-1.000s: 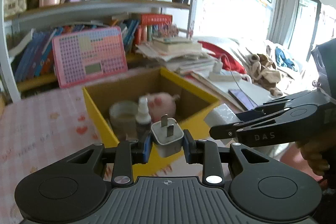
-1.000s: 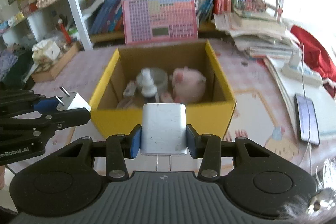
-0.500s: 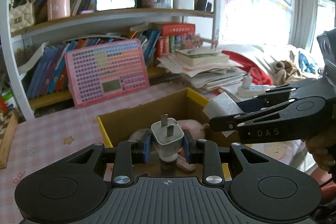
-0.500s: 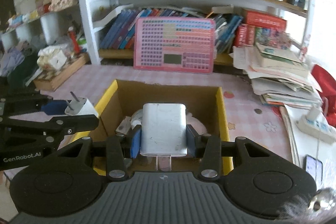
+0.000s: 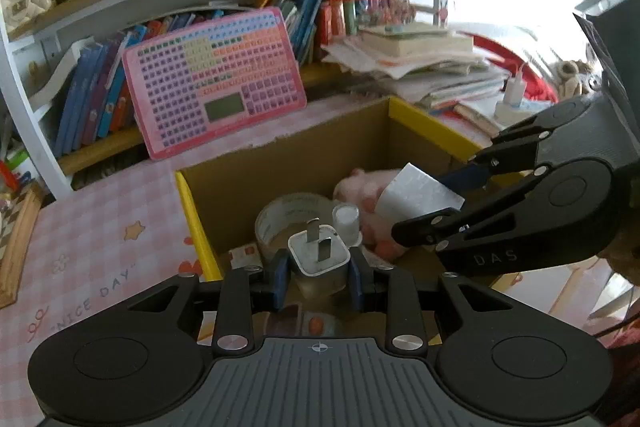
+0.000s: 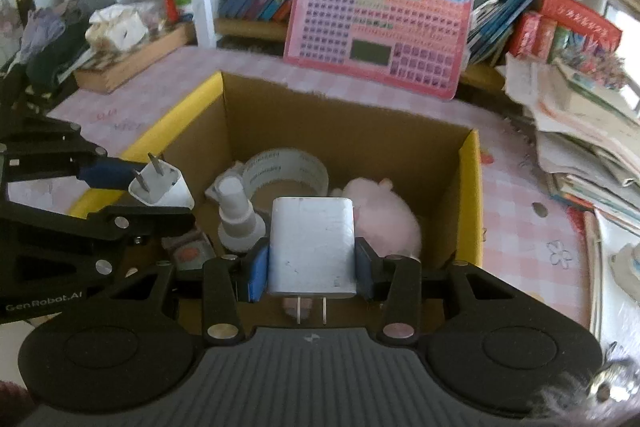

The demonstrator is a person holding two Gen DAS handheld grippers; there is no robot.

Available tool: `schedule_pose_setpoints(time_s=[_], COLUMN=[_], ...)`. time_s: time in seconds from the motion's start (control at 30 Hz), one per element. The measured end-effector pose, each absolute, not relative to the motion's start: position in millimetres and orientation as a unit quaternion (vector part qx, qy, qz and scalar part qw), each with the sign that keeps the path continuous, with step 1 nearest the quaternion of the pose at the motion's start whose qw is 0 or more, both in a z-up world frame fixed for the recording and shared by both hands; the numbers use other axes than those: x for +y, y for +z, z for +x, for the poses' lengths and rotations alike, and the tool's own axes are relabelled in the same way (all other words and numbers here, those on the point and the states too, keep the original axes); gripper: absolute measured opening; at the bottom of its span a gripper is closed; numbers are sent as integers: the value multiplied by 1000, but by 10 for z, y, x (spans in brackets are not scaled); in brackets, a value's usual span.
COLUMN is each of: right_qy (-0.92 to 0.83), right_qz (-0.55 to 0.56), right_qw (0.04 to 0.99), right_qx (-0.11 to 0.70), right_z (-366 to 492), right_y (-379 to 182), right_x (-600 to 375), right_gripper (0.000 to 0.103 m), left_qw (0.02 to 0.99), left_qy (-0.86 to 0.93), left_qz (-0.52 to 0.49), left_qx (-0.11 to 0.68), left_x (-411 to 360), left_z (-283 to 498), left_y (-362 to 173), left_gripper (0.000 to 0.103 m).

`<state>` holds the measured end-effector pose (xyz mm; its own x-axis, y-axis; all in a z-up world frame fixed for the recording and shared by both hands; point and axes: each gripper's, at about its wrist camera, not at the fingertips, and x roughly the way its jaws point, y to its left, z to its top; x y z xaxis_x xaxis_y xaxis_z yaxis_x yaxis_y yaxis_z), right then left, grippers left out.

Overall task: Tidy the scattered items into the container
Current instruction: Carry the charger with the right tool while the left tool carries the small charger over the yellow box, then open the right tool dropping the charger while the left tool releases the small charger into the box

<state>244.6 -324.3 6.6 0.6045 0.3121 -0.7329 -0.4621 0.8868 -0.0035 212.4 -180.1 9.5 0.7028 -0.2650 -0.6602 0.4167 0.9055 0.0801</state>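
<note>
My left gripper [image 5: 319,277] is shut on a small white plug adapter [image 5: 319,258] with its prongs pointing up, held over the open yellow cardboard box [image 5: 188,203]. My right gripper [image 6: 311,273] is shut on a larger white charger block [image 6: 312,247] with its prongs pointing back at the camera, also over the box [image 6: 474,187]. Each gripper shows in the other's view: the right one [image 5: 428,205] with its charger, the left one [image 6: 160,187] with its adapter. Inside the box lie a tape roll [image 6: 286,167], a small white spray bottle [image 6: 238,217] and a pink plush pig [image 6: 384,217].
A pink keyboard-like toy board [image 6: 380,27] leans against the bookshelf behind the box. A stack of books and papers [image 6: 580,115] lies to the right. A wooden tray with clutter [image 6: 128,55] sits at the far left. The table has a pink checked cloth [image 5: 88,251].
Both grippers have moved forward and tilted down over the box, so its inside now shows. Both still hold their chargers.
</note>
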Motion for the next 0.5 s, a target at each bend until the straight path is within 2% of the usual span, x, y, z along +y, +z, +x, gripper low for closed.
schedule_pose_setpoints(time_s=[0.23, 0.5], right_qy=[241, 252], right_qz=[-97, -98], right_qw=[870, 859], right_qx=[418, 435], right_z=[2549, 2596], right_y=[-106, -197], right_x=[-3225, -3203], right_gripper=[41, 41], left_qw=[903, 904], left_qy=[-189, -177], left_qz=[101, 97], left_qx=[373, 378], left_x=[-1830, -1868], left_z=[2194, 2219], left_y=[-37, -60], left_gripper=[29, 29])
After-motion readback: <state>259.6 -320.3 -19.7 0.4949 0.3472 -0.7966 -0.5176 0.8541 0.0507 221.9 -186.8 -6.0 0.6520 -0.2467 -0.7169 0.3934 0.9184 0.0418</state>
